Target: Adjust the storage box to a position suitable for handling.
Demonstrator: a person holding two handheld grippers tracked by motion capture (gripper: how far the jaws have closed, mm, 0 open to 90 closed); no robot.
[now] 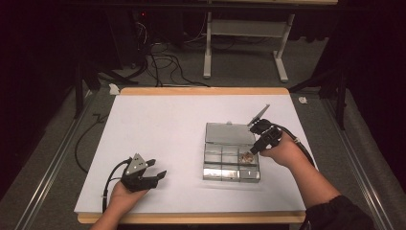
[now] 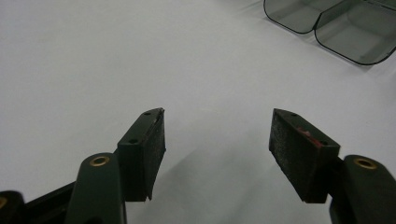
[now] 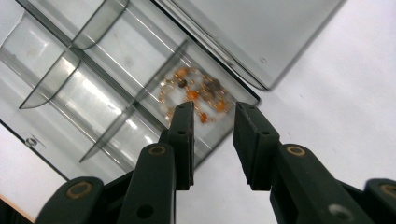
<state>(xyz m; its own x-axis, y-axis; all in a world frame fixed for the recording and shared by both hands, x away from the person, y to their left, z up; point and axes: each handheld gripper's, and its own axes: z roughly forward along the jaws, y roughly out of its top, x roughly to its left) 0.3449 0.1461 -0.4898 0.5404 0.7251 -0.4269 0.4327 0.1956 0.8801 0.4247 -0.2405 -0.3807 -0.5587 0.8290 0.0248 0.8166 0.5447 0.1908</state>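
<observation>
I held the right gripper just above the clear plastic compartment box, whose hinged lid lay open flat behind it. Its jaws stood apart with nothing between them, since the orange and brown bead bracelet already lay in the corner compartment. My left gripper rested wide open and empty on the white tabletop, well clear, apparently waiting.
</observation>
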